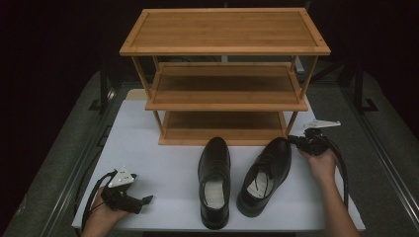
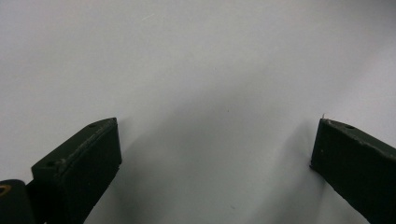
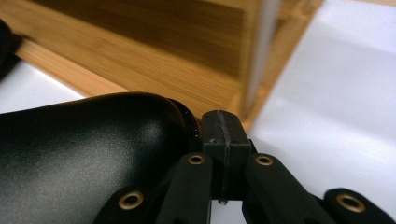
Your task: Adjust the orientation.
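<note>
White desk (image 1: 163, 163) under dim light, matte and plain, with dark surroundings beyond it and a grey floor (image 1: 380, 128) to either side. Black stand legs (image 1: 363, 91) just visible in the gloom past the far corners.

At the back of the desk, a bamboo shoe rack (image 1: 225, 29) with three shelves, all bare. Seen up close in the right gripper view as well, wood grain running across its lower shelf (image 3: 140, 60).

In front of the rack, two black leather shoes, toes toward the rack. Left shoe (image 1: 214, 182) straight, pale insole showing. Right shoe (image 1: 264, 175) angled, toe leaning to the right, laces visible, something printed on the insole but too small to read. No other writing to be made out anywhere.

Right gripper (image 1: 296, 140) held in a hand (image 1: 322, 165) right at the toe of the right shoe, jaws pressed together with nothing between them, glossy toe cap (image 3: 84, 154) just beside them.

Left gripper (image 1: 143, 200) held in the other hand (image 1: 101, 215) near the front left corner of the desk, well apart from the shoes, jaws spread wide over bare white surface (image 2: 201, 70).
</note>
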{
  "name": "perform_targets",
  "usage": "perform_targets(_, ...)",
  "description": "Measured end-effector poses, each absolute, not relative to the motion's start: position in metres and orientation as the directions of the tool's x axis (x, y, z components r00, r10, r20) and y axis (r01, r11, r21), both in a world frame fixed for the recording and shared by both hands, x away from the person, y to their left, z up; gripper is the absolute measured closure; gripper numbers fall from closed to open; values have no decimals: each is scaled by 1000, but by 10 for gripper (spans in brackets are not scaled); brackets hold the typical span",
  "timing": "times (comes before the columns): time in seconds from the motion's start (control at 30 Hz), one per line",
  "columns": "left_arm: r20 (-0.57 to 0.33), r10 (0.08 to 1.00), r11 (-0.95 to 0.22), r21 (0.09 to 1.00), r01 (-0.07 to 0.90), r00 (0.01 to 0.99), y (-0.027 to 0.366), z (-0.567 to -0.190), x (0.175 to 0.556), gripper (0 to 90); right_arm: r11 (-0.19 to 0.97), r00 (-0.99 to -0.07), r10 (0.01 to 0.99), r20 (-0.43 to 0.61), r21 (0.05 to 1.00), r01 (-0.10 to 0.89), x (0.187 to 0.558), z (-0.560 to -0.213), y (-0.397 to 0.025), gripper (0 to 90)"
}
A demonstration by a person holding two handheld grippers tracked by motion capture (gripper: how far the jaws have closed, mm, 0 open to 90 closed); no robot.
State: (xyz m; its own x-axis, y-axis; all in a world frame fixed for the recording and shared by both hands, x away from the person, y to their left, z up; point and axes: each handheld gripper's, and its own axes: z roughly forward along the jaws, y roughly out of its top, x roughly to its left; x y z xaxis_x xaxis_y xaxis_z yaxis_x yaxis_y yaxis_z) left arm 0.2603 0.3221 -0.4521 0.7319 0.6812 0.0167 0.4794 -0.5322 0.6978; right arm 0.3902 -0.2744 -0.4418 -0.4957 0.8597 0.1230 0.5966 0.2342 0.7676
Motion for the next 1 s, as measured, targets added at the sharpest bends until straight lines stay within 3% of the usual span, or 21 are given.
perform_targets(0.33, 18, 681, -532, 698, 479, 732, 322, -452, 260, 9, 249, -500, 858, 114, 760, 601, 383, -437, -277, 900)
perform_targets(0.73, 18, 680, -534, 696, 480, 733, 322, -452, 260, 9, 298, -594, 793, 136, 764, 572, 318, -435, -282, 900)
perform_targets(1.0, 17, 680, -534, 696, 480, 733, 322, -452, 260, 9, 300, -613, 773, 163, 757, 580, 301, -445, -278, 900)
